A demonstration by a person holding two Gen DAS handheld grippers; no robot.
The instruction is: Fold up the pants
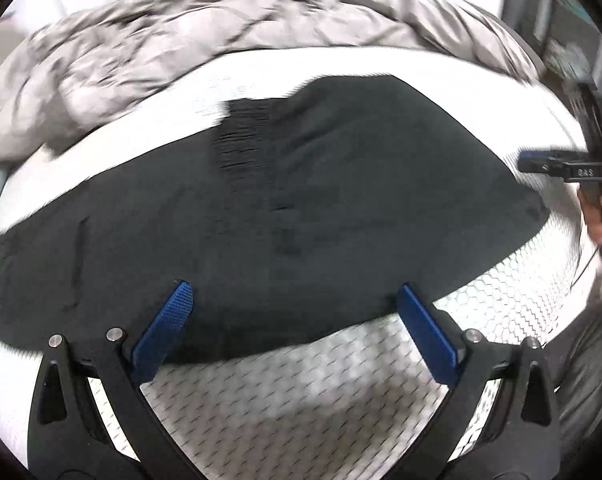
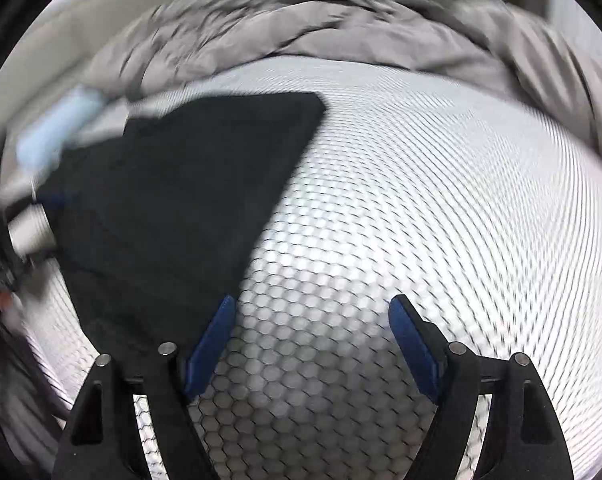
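From the left wrist camera we see our left gripper (image 1: 291,300) with its two blue fingers (image 1: 165,330) spread wide and nothing between them. The tips hang over the near edge of the black pants (image 1: 261,208), which lie flat across the white mattress (image 1: 301,400) with its honeycomb pattern. The garment stretches from the far left of the view to the right, and a ribbed band shows near its upper middle. We cannot tell whether the fingertips touch the cloth. Behind the pants a crumpled grey duvet (image 1: 181,40) is heaped along the far side of the bed. At the right edge the right gripper (image 1: 541,162) shows side-on, just beside the right end of the pants, with a hand (image 1: 597,216) on its handle; from here we cannot tell how its jaws stand.

From the right wrist camera we see our right gripper (image 2: 313,320) released, its blue fingers (image 2: 211,344) far apart over bare mattress (image 2: 421,200). The left finger sits just at the right border of the pants (image 2: 181,200), which fill the left part of this view as a dark sheet with one sharp corner pointing away. The grey duvet (image 2: 341,28) bunches up beyond the mattress. At the left a pale blue blurred shape (image 2: 57,124) crosses the far edge of the pants; it is too smeared to identify.
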